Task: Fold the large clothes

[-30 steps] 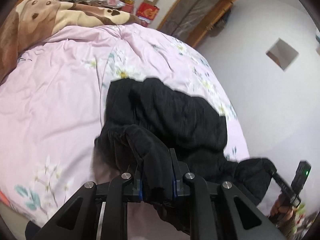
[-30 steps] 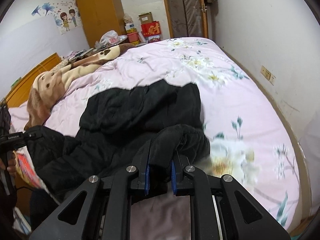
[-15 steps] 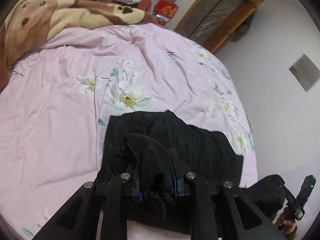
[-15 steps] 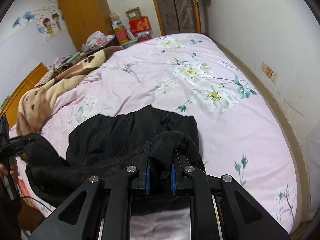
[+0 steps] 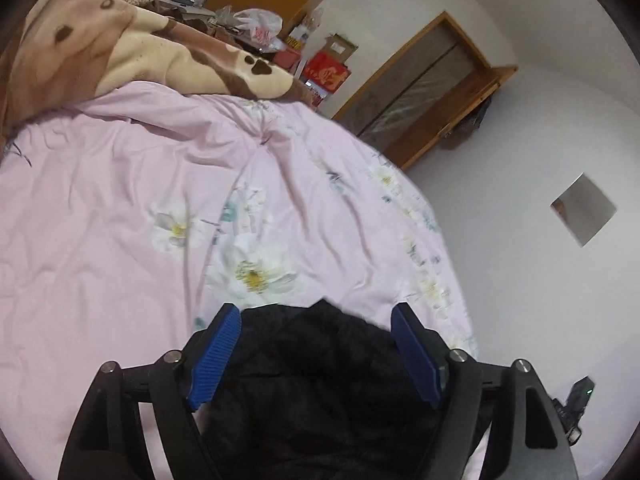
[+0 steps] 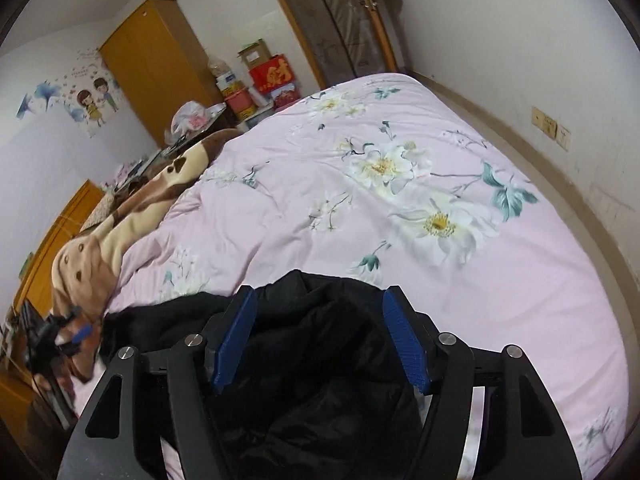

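Observation:
A black padded jacket (image 5: 320, 384) lies bunched on the near edge of the pink flowered quilt (image 5: 120, 208). My left gripper (image 5: 316, 320) is open, its blue pads (image 5: 218, 352) spread to either side above the jacket and holding nothing. In the right wrist view the same jacket (image 6: 320, 360) lies below my right gripper (image 6: 318, 304), which is also open and empty with its pads (image 6: 404, 340) wide apart. The left gripper also shows at the left edge of the right wrist view (image 6: 60, 332).
A brown and cream bear blanket (image 5: 120, 40) lies at the head of the bed (image 6: 440, 184). Boxes and bags (image 6: 272, 76) stand beyond the bed beside a wooden wardrobe (image 6: 160, 60). A white wall (image 6: 520, 60) runs along the bed's right side.
Both grippers were shut on folds of the black jacket and carried it toward the near bed edge. Now both have opened and let the jacket drop onto the quilt.

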Motion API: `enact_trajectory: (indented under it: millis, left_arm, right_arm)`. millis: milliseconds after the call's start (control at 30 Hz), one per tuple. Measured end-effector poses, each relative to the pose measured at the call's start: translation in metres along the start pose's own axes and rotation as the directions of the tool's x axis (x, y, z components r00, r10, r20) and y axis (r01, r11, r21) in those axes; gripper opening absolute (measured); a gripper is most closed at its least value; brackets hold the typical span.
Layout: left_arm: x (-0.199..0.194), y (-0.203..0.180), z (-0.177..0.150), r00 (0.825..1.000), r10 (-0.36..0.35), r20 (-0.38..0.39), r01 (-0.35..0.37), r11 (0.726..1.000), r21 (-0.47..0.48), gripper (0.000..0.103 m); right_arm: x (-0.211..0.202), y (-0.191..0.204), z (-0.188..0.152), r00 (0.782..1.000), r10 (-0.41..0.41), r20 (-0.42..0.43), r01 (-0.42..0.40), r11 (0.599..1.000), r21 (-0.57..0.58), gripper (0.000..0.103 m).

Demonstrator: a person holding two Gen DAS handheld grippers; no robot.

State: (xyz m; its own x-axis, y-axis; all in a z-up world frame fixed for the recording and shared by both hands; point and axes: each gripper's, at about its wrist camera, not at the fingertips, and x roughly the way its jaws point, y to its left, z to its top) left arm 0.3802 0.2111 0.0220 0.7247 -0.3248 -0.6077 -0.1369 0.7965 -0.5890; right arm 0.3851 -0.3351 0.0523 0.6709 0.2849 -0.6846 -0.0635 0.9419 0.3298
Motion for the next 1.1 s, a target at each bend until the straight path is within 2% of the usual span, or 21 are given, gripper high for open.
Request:
enact_trajectory:
  millis: [67, 167, 267, 333, 400, 467, 533, 600, 667, 733, 767, 800, 833, 867, 900, 1000, 1100]
  left_arm:
    - [0.005, 0.004, -0.003, 0.999, 0.031, -0.024, -0.030, 0.999, 0.040, 0.078]
    - [0.026, 0.009, -0.015, 0.994, 0.026, -0.109, -0.013, 0.994, 0.113, 0.079]
    - [0.051, 0.006, -0.028, 0.979, 0.048, -0.196, -0.006, 0.978, 0.210, 0.079]
    - [0.071, 0.002, -0.034, 0.971, 0.088, -0.224, -0.027, 0.965, 0.262, 0.079]
    - [0.084, -0.004, -0.036, 0.965, 0.089, -0.246, -0.012, 0.954, 0.298, 0.079]
    - [0.096, -0.007, -0.037, 0.958, 0.079, -0.276, 0.013, 0.948, 0.317, 0.084]
    - [0.111, -0.008, -0.035, 0.952, 0.097, -0.290, 0.005, 0.943, 0.331, 0.086]
    - [0.126, -0.003, -0.033, 0.945, 0.124, -0.302, -0.029, 0.954, 0.299, 0.086]
    - [0.135, 0.001, -0.032, 0.940, 0.126, -0.318, -0.042, 0.965, 0.257, 0.085]
    - [0.136, 0.001, -0.033, 0.941, 0.099, -0.322, -0.026, 0.974, 0.224, 0.066]
    - [0.137, 0.000, -0.033, 0.942, 0.102, -0.320, -0.030, 0.974, 0.224, 0.061]
    - [0.136, 0.001, -0.031, 0.942, 0.117, -0.315, -0.046, 0.974, 0.224, 0.049]
    - [0.133, 0.001, -0.030, 0.944, 0.119, -0.309, -0.053, 0.975, 0.216, 0.038]
    - [0.129, 0.002, -0.028, 0.948, 0.113, -0.299, -0.051, 0.977, 0.206, 0.033]
    - [0.122, 0.001, -0.026, 0.955, 0.097, -0.279, -0.042, 0.980, 0.197, 0.027]
    - [0.090, -0.010, -0.015, 0.984, 0.055, -0.168, -0.017, 0.975, 0.220, 0.025]
    - [0.082, -0.016, -0.006, 0.992, 0.046, -0.114, -0.018, 0.971, 0.236, 0.025]
  right_arm:
    - [0.001, 0.000, -0.003, 1.000, -0.016, 0.004, 0.017, 0.998, -0.061, 0.066]
    - [0.007, -0.006, -0.018, 1.000, -0.024, 0.003, 0.024, 0.990, -0.141, 0.066]
    - [0.032, -0.017, -0.030, 0.997, -0.028, -0.076, 0.012, 0.980, -0.201, 0.066]
    - [0.047, -0.021, -0.035, 0.993, -0.044, -0.113, 0.018, 0.976, -0.215, 0.067]
    - [0.063, -0.024, -0.035, 0.991, -0.038, -0.129, 0.008, 0.975, -0.220, 0.073]
    - [0.076, -0.027, -0.034, 0.988, 0.008, -0.153, -0.039, 0.978, -0.204, 0.074]
    - [0.093, -0.029, -0.030, 0.982, 0.030, -0.184, -0.066, 0.980, -0.190, 0.074]
    - [0.109, -0.027, -0.028, 0.979, 0.009, -0.202, -0.052, 0.977, -0.208, 0.074]
    - [0.117, -0.029, -0.027, 0.974, 0.014, -0.226, -0.054, 0.984, -0.171, 0.074]
    - [0.120, -0.031, -0.026, 0.972, 0.027, -0.233, -0.054, 0.992, -0.111, 0.059]
    - [0.119, -0.031, -0.026, 0.975, 0.015, -0.222, -0.042, 0.992, -0.115, 0.048]
    - [0.117, -0.029, -0.026, 0.978, 0.013, -0.209, -0.040, 0.991, -0.128, 0.036]
    - [0.112, -0.026, -0.027, 0.981, 0.017, -0.195, -0.046, 0.988, -0.147, 0.029]
    - [0.106, -0.023, -0.026, 0.984, 0.016, -0.178, -0.046, 0.985, -0.168, 0.020]
    - [0.097, -0.020, -0.024, 0.989, 0.020, -0.147, -0.046, 0.983, -0.178, 0.017]
    - [0.071, -0.010, -0.011, 0.996, 0.077, -0.035, -0.083, 0.979, -0.187, 0.016]
    - [0.068, -0.002, 0.004, 0.996, 0.085, 0.005, -0.082, 0.979, -0.187, 0.016]
